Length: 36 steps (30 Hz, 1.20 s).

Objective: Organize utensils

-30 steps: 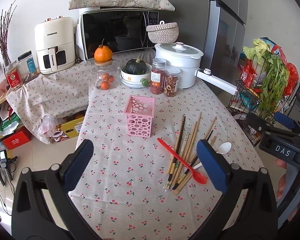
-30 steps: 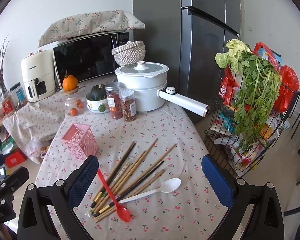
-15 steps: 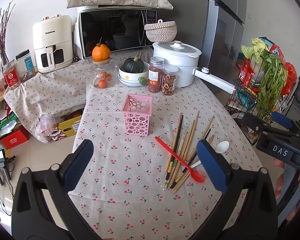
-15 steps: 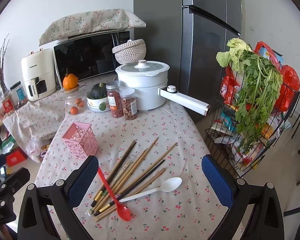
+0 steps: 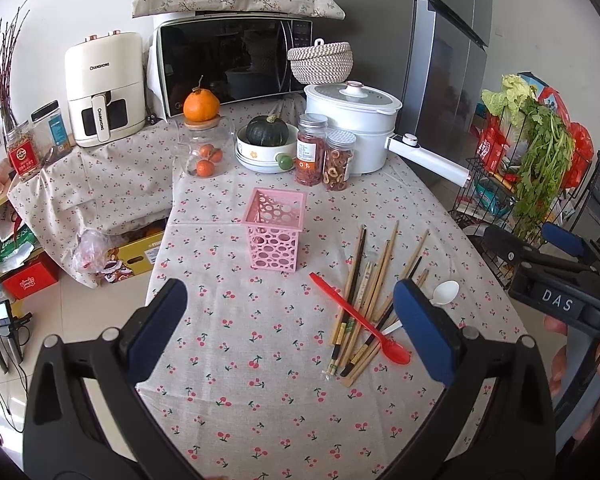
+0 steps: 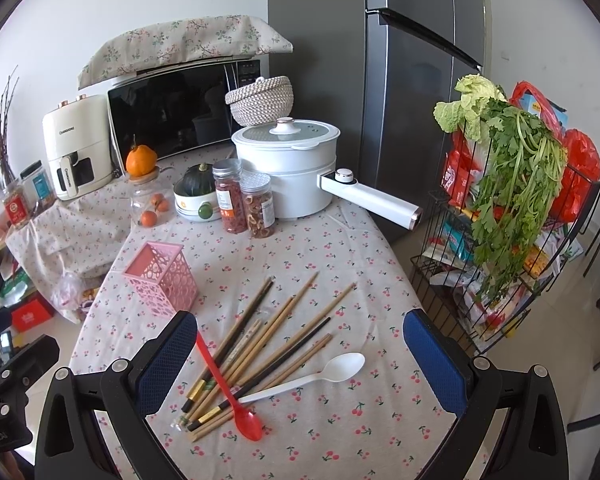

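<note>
Both of my hand-held grippers, left [image 5: 290,322] and right [image 6: 300,354], gape wide, empty. Chopsticks [image 6: 260,340], red spoon [image 6: 228,390], white spoon [image 6: 320,374] piled on counter [image 6: 340,240] under right one; pink holder [image 5: 274,230] ahead of left.

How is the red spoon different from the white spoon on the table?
The red spoon is red, the white spoon white. The red spoon lies on top of the chopsticks, crossing them; the white spoon's handle goes under them, its bowl resting on the tablecloth. The red bowl points toward the camera, the white bowl to the right. Both look plastic, long-handled, and are outside the pink basket.
</note>
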Available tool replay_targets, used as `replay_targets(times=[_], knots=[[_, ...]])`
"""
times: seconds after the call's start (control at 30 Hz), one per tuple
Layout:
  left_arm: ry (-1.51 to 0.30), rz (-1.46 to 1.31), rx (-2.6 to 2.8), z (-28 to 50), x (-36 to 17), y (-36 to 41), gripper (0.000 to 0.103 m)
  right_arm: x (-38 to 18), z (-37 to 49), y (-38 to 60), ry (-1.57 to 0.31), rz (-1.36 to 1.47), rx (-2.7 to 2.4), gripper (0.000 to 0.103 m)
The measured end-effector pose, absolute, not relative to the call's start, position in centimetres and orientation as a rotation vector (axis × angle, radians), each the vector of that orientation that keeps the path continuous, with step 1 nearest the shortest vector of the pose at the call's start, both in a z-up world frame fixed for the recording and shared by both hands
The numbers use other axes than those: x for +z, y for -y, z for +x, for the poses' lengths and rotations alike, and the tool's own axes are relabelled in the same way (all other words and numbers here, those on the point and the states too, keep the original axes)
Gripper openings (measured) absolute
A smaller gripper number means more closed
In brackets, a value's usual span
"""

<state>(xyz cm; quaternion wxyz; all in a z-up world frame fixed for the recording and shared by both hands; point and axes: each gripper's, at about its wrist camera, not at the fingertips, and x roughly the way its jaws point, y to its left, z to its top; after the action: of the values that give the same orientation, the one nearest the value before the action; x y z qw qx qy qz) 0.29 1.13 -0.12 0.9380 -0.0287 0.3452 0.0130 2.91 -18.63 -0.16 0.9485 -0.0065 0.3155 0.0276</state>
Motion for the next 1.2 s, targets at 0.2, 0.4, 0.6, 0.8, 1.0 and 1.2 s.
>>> replay_targets(times=[0.2,0.4,0.6,0.8,1.0,1.2], knots=[[-0.704,-0.056,0.026,0.3,-0.2,-1.1,0.102,-0.2,3.1,18.9,-0.652,-0.014,0.058,0.103],[-0.703,-0.045,0.02,0.1,-0.3,-1.0,0.102,-0.3,3.2,18.9,-0.656,-0.01,0.054,0.103],[-0.72,-0.055,-0.013,0.8,-0.6,-1.1,0.102,-0.4,4.1,19.5,-0.689,0.0,0.042,0.103],[-0.786,-0.066,-0.135,3.7,-1.9,-0.1,0.102,-1.7,6.9,21.3,-0.778,0.045,0.011,0.103],[-0.943,0.038,-0.206,8.4,-4.2,2.7,0.102,-4.3,10.8,24.1,-0.944,0.145,0.017,0.103],[-1.09,0.024,-0.201,14.8,-6.8,4.3,0.102,-6.5,14.1,26.3,-1.066,0.143,-0.032,0.103]])
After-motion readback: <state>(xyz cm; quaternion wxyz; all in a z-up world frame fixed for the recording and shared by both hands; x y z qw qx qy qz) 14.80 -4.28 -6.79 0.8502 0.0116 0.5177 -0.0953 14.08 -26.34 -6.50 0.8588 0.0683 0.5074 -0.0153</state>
